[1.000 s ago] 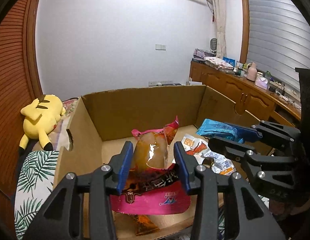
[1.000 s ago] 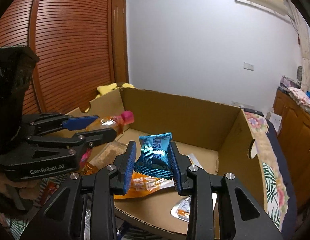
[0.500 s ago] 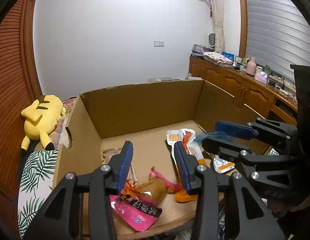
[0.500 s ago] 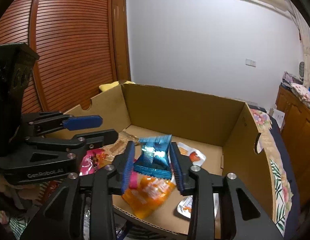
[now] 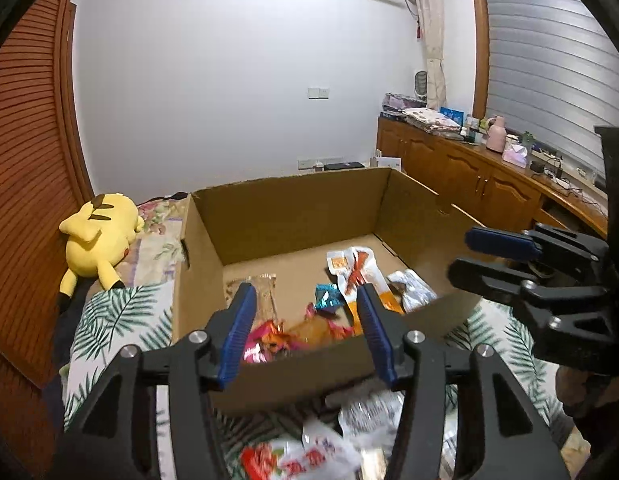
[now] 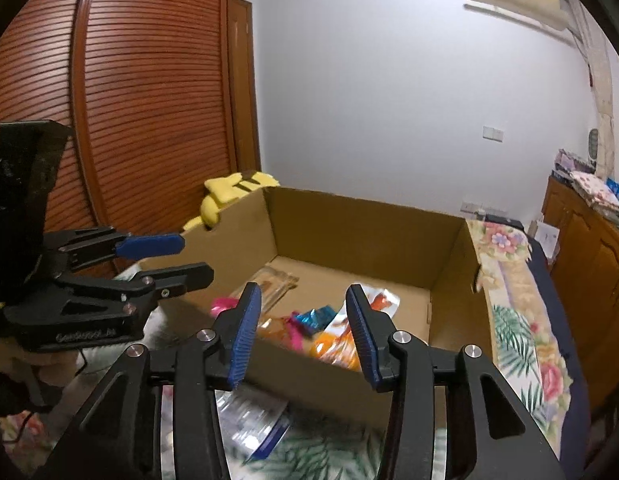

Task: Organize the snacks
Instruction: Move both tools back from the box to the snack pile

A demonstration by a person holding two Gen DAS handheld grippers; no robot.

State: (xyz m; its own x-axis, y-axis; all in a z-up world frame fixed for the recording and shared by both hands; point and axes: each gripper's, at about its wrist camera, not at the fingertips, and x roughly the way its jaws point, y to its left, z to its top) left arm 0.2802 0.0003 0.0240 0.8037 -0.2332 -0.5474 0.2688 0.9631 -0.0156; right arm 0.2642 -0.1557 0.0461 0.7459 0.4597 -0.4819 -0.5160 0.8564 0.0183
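An open cardboard box [image 5: 293, 216] [image 6: 361, 232] sits on a leaf-print bedcover. Inside lie several snack packets: a pink and orange packet [image 5: 293, 338] [image 6: 289, 328] near the front wall, a small blue packet [image 5: 327, 298] [image 6: 315, 316], an orange and white packet [image 5: 357, 272] [image 6: 333, 344] and a clear biscuit packet [image 5: 257, 284] [image 6: 275, 280]. My left gripper [image 5: 305, 336] is open and empty, held just in front of the box's near wall. My right gripper [image 6: 303, 328] is open and empty, also in front of the near wall. More loose packets [image 5: 309, 448] [image 6: 253, 424] lie on the cover below the grippers.
A yellow plush toy [image 5: 99, 232] lies left of the box, by a wooden slatted wardrobe [image 6: 141, 120]. A wooden sideboard [image 5: 489, 184] with clutter runs along the right wall. The floral bedcover [image 6: 513, 300] extends to the right of the box.
Both grippers let their packets drop into the box, opened wide, and drew back from over the box to in front of its near wall.
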